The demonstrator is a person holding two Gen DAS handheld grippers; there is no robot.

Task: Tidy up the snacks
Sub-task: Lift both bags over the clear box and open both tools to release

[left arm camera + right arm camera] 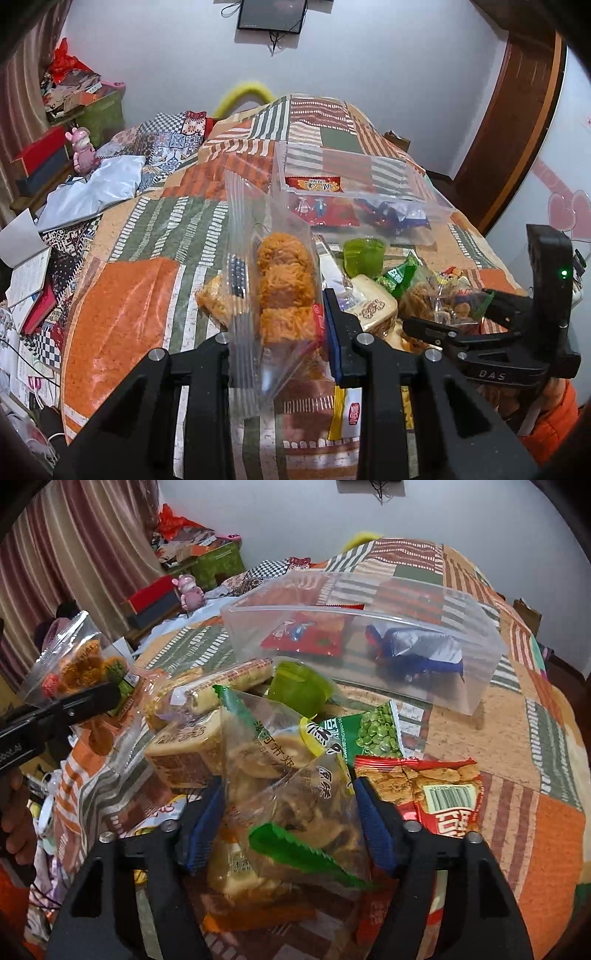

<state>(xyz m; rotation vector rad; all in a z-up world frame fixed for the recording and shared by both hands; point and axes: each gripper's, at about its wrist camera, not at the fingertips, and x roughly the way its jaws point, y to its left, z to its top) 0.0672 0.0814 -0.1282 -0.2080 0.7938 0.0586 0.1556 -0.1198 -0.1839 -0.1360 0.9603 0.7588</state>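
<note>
My left gripper (280,332) is shut on a clear bag of orange fried snacks (284,291) and holds it above the patchwork cloth; it also shows in the right wrist view (79,664). My right gripper (288,823) is open, its blue pads on either side of a clear bag of brown crisps with green ends (291,812) in the snack pile. A clear plastic box (369,635) behind the pile holds a red packet (303,635) and a blue-silver packet (417,650). The box also shows in the left wrist view (354,184).
The pile holds a green jelly cup (299,690), a green pea packet (373,731), a red peanut packet (436,794) and a biscuit roll (236,679). Books and clutter lie left of the table (29,280). A pink toy (83,149) stands at the back left.
</note>
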